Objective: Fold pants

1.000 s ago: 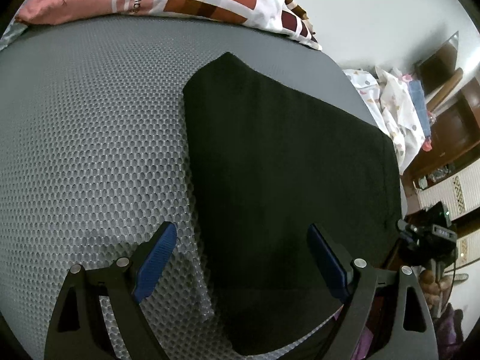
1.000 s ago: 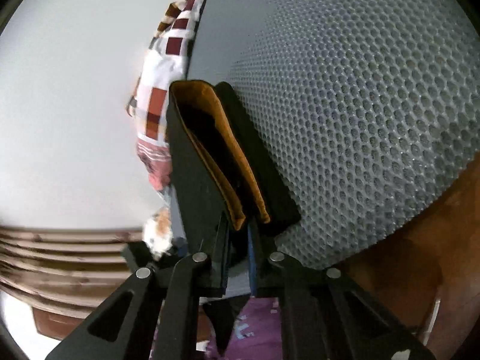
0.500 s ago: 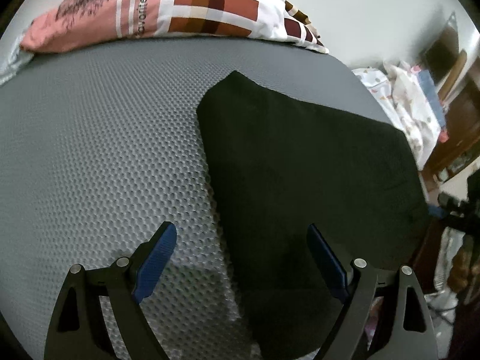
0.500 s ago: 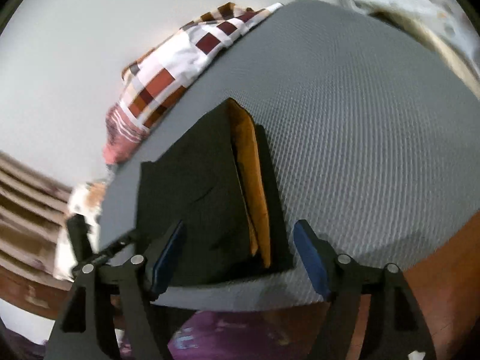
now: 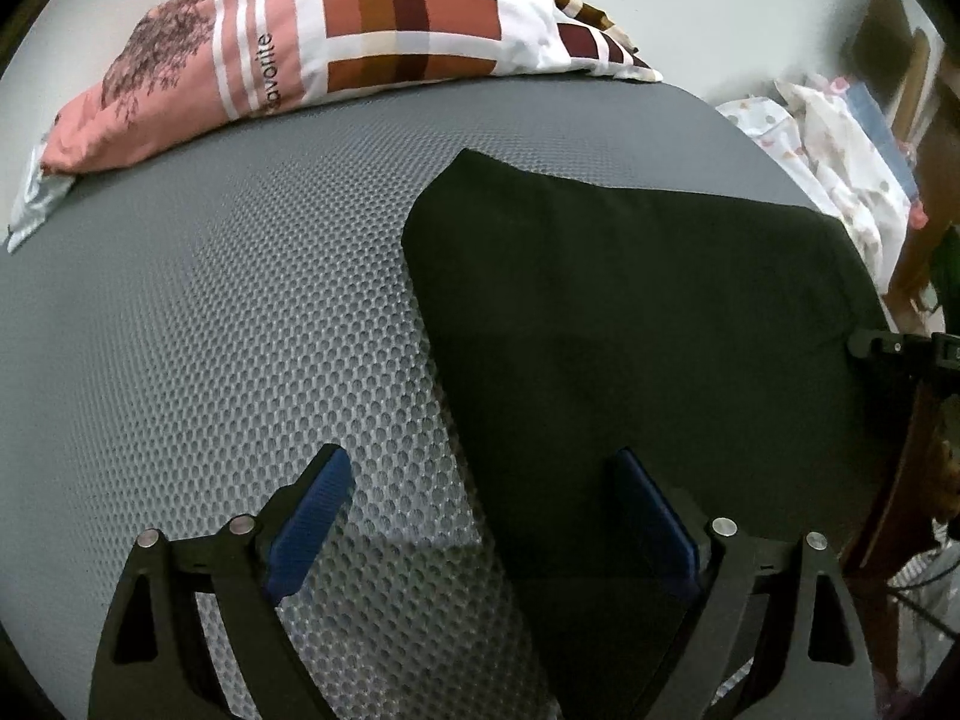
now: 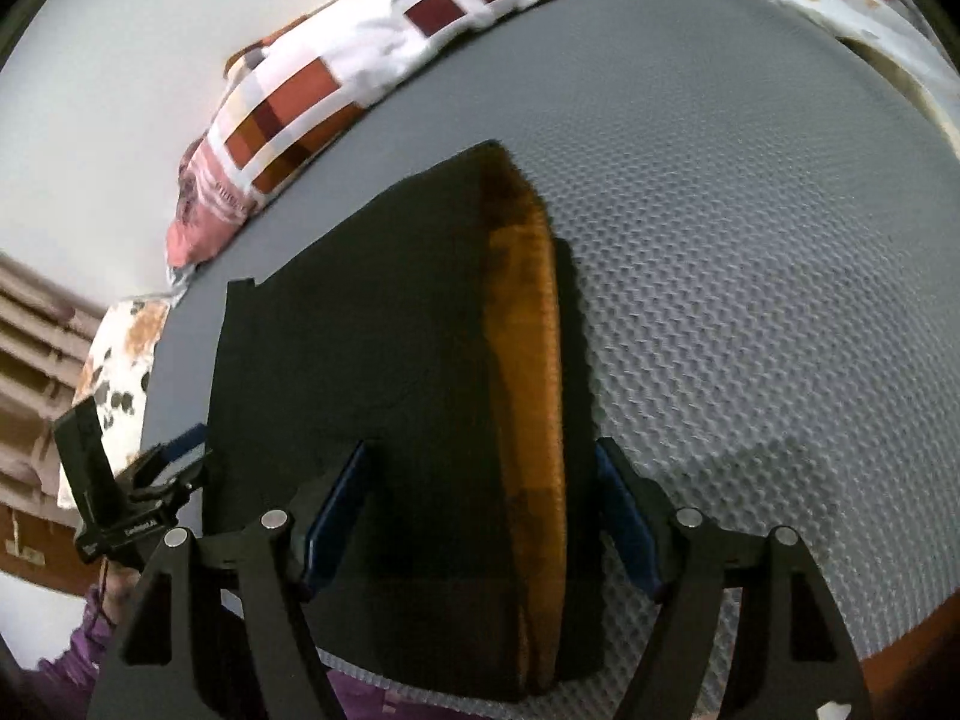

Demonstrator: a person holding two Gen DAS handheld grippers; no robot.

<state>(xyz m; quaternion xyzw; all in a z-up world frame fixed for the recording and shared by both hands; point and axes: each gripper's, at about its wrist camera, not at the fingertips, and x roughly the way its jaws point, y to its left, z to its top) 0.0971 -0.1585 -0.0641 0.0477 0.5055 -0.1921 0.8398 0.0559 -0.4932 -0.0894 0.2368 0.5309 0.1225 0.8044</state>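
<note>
- a second earlier the right gripper [image 6: 480,516] was clamped on the near edge of the folded pants [image 6: 384,360]; now its jaws are seen standing apart, with nothing pinched between the blue pads [image 6: 333,522].
- the figure for that gripper rose sharply and has since levelled, so the release is judged to be finished rather than in progress.
- the view from the right wrist has also been pulled back and rolled, so that the whole bundle is now seen below the gripper instead of edge-on.
- the pants are laid flat as a compact dark stack on the grey honeycomb mattress [image 5: 210,330], near its front edge, with an orange lining [image 6: 528,360] exposed along one side between the layers.
- from this the last fold is judged to be set down and the task close to done; only tidying of the orange strip may be left.
- the left gripper [image 5: 480,528] is held wide, as it was a second ago, and is hung over the near left edge of the pants [image 5: 630,330]; one pad [image 5: 309,525] is over bare mattress, the other over the cloth, and nothing is gripped.
- whether either gripper's pads brush the fabric cannot be told.
- a patterned pillow [image 5: 336,42] is left untouched at the far side of the mattress, well apart from the pants.
</note>
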